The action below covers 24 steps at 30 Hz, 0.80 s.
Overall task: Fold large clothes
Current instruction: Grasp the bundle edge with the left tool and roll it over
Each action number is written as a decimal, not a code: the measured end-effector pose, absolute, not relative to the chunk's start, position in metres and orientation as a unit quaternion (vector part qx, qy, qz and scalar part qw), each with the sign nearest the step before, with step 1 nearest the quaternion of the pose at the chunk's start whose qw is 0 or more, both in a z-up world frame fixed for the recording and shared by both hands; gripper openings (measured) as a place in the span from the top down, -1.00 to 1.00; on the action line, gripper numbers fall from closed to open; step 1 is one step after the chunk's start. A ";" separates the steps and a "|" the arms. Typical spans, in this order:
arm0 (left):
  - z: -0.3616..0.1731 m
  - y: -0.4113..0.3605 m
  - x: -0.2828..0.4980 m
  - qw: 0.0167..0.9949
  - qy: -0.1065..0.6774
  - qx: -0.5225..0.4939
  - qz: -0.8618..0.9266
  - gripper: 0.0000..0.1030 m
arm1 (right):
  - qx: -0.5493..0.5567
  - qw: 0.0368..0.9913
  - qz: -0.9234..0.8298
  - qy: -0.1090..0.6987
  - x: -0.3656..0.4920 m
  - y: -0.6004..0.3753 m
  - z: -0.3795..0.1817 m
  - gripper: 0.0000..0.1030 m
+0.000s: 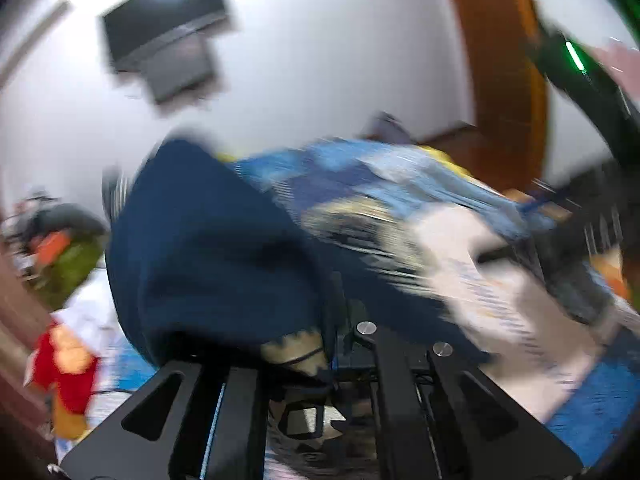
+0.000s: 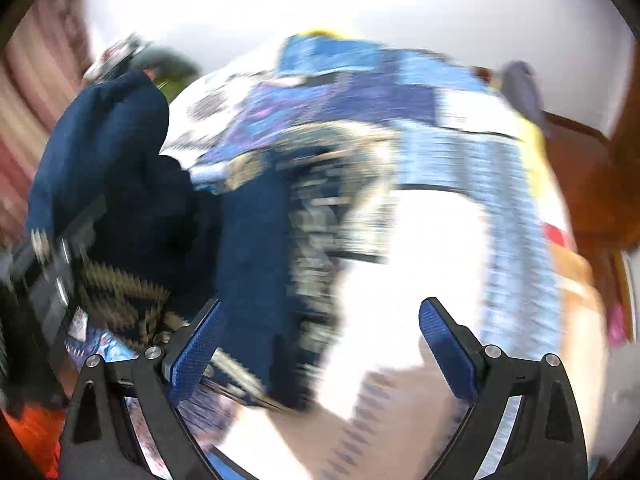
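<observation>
A large dark navy garment [image 1: 208, 240] with a beige zigzag band hangs bunched from my left gripper [image 1: 340, 316], which is shut on its fabric. It lies over a bed with a blue patchwork quilt [image 1: 360, 168]. In the right wrist view the same garment [image 2: 248, 232] runs down past the left blue pad [image 2: 196, 348]. My right gripper [image 2: 320, 344] stands open above the quilt [image 2: 440, 240], with nothing pressed between its pads. The left gripper [image 2: 52, 268] shows at the left edge, on the garment. Both views are heavily blurred.
A dark screen [image 1: 168, 28] hangs on the white wall. A wooden door frame [image 1: 508, 80] stands at the right. A red and yellow soft toy [image 1: 64, 368] and green and orange items [image 1: 72, 256] lie at the left. A pink curtain [image 2: 24, 100] hangs beside the bed.
</observation>
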<state>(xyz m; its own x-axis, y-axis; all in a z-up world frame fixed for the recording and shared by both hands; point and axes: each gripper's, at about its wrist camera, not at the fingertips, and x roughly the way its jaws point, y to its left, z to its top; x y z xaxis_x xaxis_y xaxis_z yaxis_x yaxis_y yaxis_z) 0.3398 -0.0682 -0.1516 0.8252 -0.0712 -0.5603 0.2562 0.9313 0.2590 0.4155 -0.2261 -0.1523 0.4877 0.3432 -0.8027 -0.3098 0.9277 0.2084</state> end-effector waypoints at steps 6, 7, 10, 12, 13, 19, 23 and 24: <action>-0.195 -0.092 0.347 0.888 0.407 0.111 -0.182 0.86 | 0.039 0.875 0.149 0.459 0.394 -0.291 -0.132 -0.86; -0.199 -0.088 0.348 0.882 0.421 0.102 -0.187 0.86 | 0.041 0.875 0.149 0.458 0.388 -0.294 -0.131 -0.86; -0.194 -0.074 0.346 0.878 0.433 0.078 -0.191 0.82 | 0.038 0.876 0.156 0.455 0.373 -0.297 -0.127 -0.86; -0.186 -0.061 0.346 0.873 0.446 0.055 -0.190 0.76 | 0.034 0.876 0.163 0.452 0.368 -0.296 -0.126 -0.86; -0.182 -0.055 0.344 0.870 0.451 0.043 -0.192 0.71 | 0.032 0.876 0.167 0.452 0.365 -0.293 -0.125 -0.86; -0.160 -0.033 0.321 0.856 0.460 -0.010 -0.235 0.03 | 0.042 0.873 0.197 0.444 0.366 -0.264 -0.117 -0.87; -0.136 -0.015 0.307 0.875 0.434 -0.005 -0.216 -0.25 | 0.042 0.869 0.226 0.438 0.368 -0.236 -0.108 -0.88; -0.133 -0.010 0.307 0.878 0.430 -0.006 -0.211 -0.28 | 0.039 0.867 0.235 0.437 0.369 -0.226 -0.106 -0.89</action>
